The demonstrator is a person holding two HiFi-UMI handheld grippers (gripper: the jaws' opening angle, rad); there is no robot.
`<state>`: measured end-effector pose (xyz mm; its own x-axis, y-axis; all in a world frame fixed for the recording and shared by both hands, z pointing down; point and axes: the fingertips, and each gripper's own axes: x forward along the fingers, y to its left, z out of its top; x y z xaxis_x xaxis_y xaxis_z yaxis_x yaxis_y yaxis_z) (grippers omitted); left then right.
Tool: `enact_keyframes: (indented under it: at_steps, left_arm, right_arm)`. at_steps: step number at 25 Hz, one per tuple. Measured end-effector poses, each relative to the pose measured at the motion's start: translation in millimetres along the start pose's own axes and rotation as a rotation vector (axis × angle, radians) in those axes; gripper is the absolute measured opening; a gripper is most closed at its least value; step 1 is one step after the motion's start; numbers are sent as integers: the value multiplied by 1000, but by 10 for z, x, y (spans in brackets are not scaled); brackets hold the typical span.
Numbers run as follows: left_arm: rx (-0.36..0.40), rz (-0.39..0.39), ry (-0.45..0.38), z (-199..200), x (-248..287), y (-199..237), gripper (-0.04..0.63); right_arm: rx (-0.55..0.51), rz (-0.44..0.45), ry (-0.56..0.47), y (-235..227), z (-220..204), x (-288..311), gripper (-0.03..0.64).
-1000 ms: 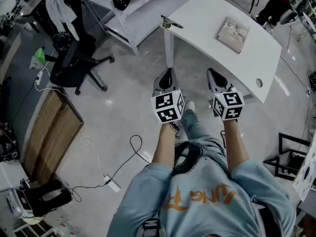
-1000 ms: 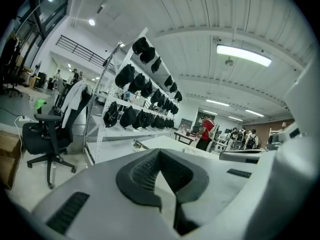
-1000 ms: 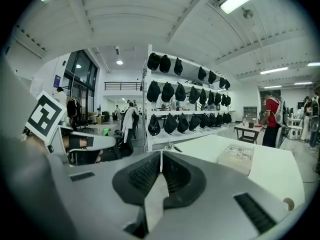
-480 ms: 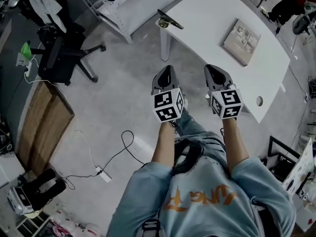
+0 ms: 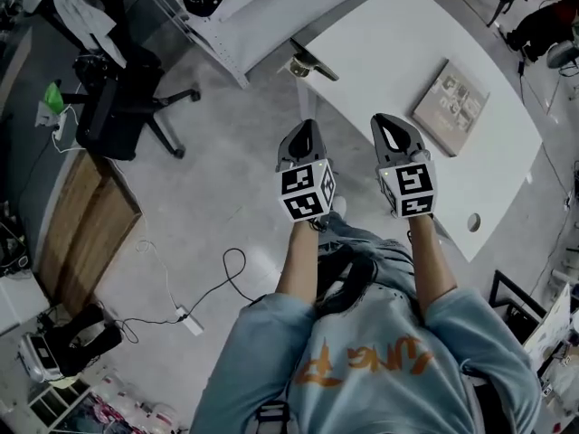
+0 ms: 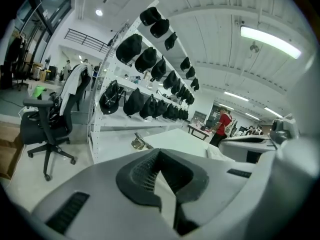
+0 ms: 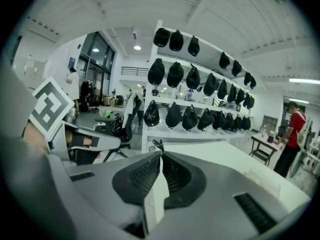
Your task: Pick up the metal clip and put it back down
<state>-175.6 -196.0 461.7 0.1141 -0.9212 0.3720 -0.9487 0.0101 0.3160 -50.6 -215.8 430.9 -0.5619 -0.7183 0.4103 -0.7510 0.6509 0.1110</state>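
metal clip (image 5: pixel 312 64) dull; table (image 5: pixel 389 48) smooth, matt white
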Motion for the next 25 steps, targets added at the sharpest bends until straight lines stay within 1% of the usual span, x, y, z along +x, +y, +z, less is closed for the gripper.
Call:
enact_keyframes:
  at_steps: [2, 5, 11, 16, 20, 25]
  left_arm:
    - [9, 15, 1, 41, 50, 15, 9]
    - [16, 37, 5, 96, 106, 62, 9]
    - [-9, 64, 6, 193, 177, 289, 9]
    - [-38, 90, 58, 96, 491, 550, 9]
    - [-34, 75, 105, 42, 634, 614, 9]
    - [-30, 65, 151, 3, 824, 768, 9]
  right_arm:
    - [-34, 30, -12, 26, 81, 69, 34]
    - [-17, 64, -17, 18, 127, 224, 35]
    - [3, 97, 14, 83, 125, 609, 35]
    - [15, 119, 44, 165, 89, 954, 35]
    - [30, 117, 87, 181, -12, 1202, 35]
    - [29, 136, 106, 289, 5, 1518, 35]
